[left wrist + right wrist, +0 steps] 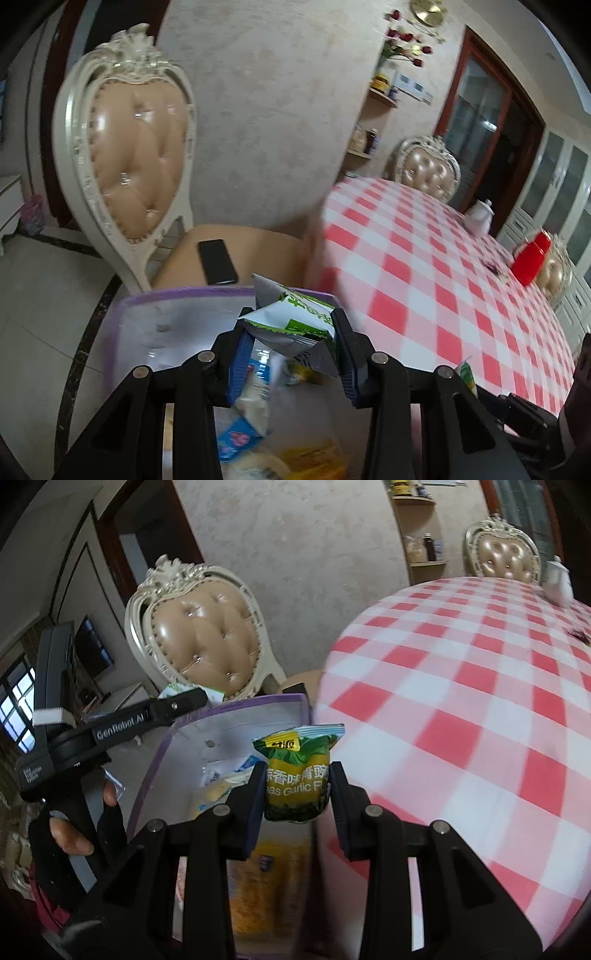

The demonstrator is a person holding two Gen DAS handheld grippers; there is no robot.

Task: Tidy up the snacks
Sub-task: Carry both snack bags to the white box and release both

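Both grippers grip snacks over the purple-rimmed bin (236, 709): right gripper (297, 775) clamps a green pea packet (297, 771), left gripper (288, 332) pinches a white-green packet (291, 317), beside the checked table (424, 266), chair (136, 155) beyond.

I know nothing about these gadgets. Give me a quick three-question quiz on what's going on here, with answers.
1. True or false: both grippers carry a snack packet.
2. What lies on the chair seat behind the bin? A) a phone B) a cup C) a book
3. Fill in: the tablecloth is checked red and ____.

Key:
1. True. The left gripper clamps a white-and-green packet; the right gripper clamps a green pea packet.
2. A, a dark phone behind the purple-rimmed bin.
3. White, on the tablecloth.
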